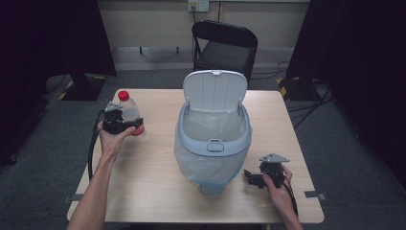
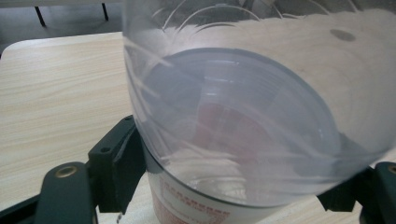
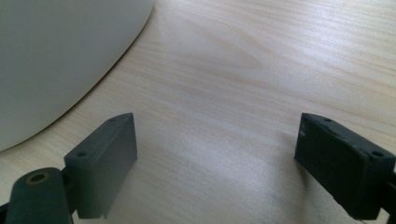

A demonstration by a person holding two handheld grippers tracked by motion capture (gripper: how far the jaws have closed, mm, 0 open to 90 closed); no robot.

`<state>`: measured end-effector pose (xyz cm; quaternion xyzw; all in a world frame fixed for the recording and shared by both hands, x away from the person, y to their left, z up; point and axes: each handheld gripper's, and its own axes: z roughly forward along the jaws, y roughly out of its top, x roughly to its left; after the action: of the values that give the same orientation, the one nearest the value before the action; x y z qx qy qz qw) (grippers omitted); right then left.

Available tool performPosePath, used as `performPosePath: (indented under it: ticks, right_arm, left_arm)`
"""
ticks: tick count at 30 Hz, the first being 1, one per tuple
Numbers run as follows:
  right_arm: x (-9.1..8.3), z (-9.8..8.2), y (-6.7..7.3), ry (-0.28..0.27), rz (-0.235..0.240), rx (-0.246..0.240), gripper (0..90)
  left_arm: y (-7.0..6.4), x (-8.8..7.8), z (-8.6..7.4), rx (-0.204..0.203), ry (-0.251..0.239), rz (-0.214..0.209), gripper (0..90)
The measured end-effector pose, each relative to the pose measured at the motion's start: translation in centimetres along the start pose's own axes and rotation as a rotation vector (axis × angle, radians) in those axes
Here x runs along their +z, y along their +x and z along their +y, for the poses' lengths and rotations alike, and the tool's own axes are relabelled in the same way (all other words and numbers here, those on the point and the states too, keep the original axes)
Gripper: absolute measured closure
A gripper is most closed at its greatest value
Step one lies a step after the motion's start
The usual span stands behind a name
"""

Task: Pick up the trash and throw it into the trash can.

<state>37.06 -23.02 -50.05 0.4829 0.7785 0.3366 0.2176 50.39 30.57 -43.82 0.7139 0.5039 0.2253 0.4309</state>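
- The left gripper point(image 1: 125, 125) is seen at the left of the table, its jaws standing wide on either side of a clear plastic bottle point(image 1: 127, 110) with a red cap point(image 1: 123, 95). In the left gripper view the bottle point(image 2: 243, 121) sits between the two black jaws, the left one against its wall; whether the pads already press on it cannot be told.
- The bottle is judged to stand upright on the table, long axis vertical and cap uppermost. It lies straight ahead of the left gripper and inside its jaws, so a grasp is a matter of closing rather than reaching.
- The left hand point(image 1: 111, 140) is much the nearer to the bottle. The right gripper point(image 1: 253, 178) is held well apart, near the front right edge, with the bin between it and the bottle.
- In the right gripper view the jaws are seen spread wide with nothing between them, bare wood below and the bin's pale wall point(image 3: 56, 60) at the upper left.
- The light blue bin point(image 1: 213, 143) stands mid-table, lined with a clear bag, its lid point(image 1: 215, 91) raised; it lies to the right of the bottle, and is judged the likely place for it.
- The table point(image 1: 153, 182) is pale wood grain.
- Beyond it, a black folding chair point(image 1: 224, 48) is set against a pale wall, with grey carpet and dark curtains at both sides.
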Motion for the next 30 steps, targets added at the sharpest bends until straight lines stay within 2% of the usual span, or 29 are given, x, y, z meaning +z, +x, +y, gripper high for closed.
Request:
performPosePath:
  ticks: [4, 6, 9, 12, 14, 22, 26, 27, 30]
  right_arm:
    - [0.0, 0.0, 0.0, 0.0, 0.0, 0.001, 11.6]
    - [0.0, 0.0, 0.0, 0.0, 0.0, 0.001, 11.6]
    - [0.0, 0.0, 0.0, 0.0, 0.0, 0.001, 11.6]
    - [0.0, 0.0, 0.0, 0.0, 0.0, 0.001, 11.6]
    - [0.0, 0.0, 0.0, 0.0, 0.0, 0.001, 11.6]
    - [0.0, 0.0, 0.0, 0.0, 0.0, 0.0, 11.6]
    - [0.0, 0.0, 0.0, 0.001, 0.0, 0.001, 11.6]
    - [0.0, 0.0, 0.0, 0.0, 0.001, 0.001, 11.6]
    - [0.0, 0.0, 0.0, 0.0, 0.0, 0.0, 11.6]
  left_arm:
    - [0.0, -0.1, 0.0, -0.008, 0.006, 0.011, 23.4]
    - [-0.1, -0.2, 0.0, 0.006, 0.015, 0.01, 23.6]
    - [-0.3, -0.5, 0.1, 0.006, 0.026, 0.008, 24.6]
    - [-0.6, -1.2, 0.3, 0.008, 0.007, -0.002, 26.0]
    - [-0.9, -1.6, 0.5, -0.003, -0.011, -0.028, 27.6]
    - [-2.3, -3.2, 1.0, 0.017, -0.047, -0.077, 28.0]
    - [-2.9, -3.8, 0.4, -0.017, -0.09, -0.124, 28.1]
    - [-3.0, -3.8, 0.1, -0.037, -0.083, -0.139, 28.1]
    - [-3.3, -4.0, -0.9, -0.025, -0.062, -0.137, 28.1]
